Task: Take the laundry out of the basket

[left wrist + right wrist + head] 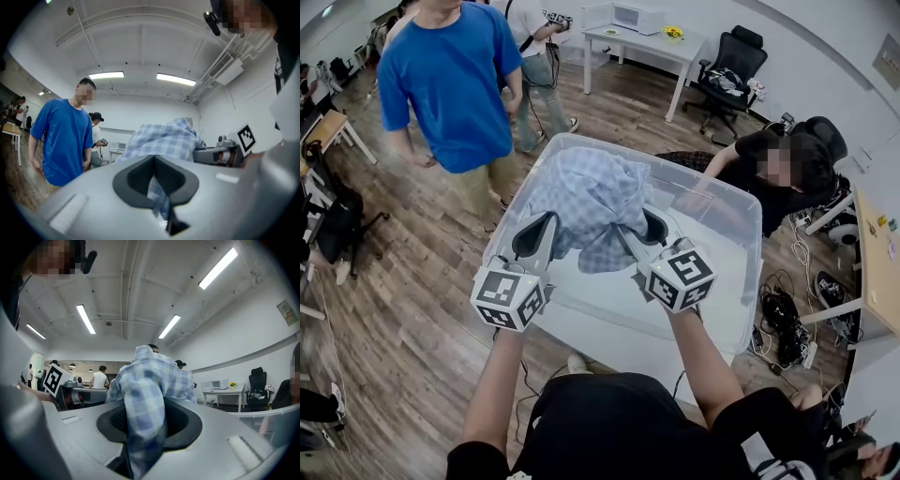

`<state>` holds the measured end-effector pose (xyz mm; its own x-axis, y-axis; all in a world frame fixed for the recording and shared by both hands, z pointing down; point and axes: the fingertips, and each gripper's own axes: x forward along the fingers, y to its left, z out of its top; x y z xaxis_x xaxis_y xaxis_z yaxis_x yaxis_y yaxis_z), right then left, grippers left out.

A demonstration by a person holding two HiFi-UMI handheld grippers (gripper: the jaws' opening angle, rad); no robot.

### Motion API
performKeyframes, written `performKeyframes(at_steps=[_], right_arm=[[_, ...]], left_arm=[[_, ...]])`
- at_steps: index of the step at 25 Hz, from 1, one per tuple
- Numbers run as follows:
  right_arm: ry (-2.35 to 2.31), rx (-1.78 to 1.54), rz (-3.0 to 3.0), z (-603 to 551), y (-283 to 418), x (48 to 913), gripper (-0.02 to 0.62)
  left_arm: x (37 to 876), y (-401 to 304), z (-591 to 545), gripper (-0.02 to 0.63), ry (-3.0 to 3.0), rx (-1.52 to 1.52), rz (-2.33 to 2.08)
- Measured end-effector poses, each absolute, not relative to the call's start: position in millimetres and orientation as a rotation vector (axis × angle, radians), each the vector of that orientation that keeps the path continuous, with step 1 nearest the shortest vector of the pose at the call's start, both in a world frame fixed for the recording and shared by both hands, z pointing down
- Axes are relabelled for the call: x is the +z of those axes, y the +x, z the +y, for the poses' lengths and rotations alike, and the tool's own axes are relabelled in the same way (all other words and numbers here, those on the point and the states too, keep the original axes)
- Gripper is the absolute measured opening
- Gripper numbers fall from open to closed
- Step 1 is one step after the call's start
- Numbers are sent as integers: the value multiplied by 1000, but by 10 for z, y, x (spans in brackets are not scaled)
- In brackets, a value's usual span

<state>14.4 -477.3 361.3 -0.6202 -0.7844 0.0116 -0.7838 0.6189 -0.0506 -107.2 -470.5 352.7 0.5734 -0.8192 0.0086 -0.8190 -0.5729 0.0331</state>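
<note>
A light blue checked shirt (591,202) hangs bunched above the clear plastic basket (741,272), held up between both grippers. My left gripper (546,228) is shut on the shirt's left side; a strip of checked cloth (157,197) is pinched between its dark pads. My right gripper (639,234) is shut on the shirt's right side, and a thick fold of the shirt (143,427) fills the gap between its jaws. In the right gripper view the shirt rises in a mound in front of the jaws. The left gripper's marker cube (53,378) shows at left there.
A person in a blue T-shirt (450,80) stands just beyond the basket at upper left. Another person in black (778,173) crouches at the basket's right. A white table (642,42) and black office chairs (731,66) stand farther back. Cables (783,323) lie on the wooden floor at right.
</note>
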Motion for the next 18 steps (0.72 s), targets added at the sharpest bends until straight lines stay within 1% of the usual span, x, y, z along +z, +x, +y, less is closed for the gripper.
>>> performKeyframes(at_steps=[18], right_arm=[[-1361, -81, 2810, -4769, 135, 3610, 144]], left_arm=[[3533, -1062, -4739, 8, 2758, -13, -1424]])
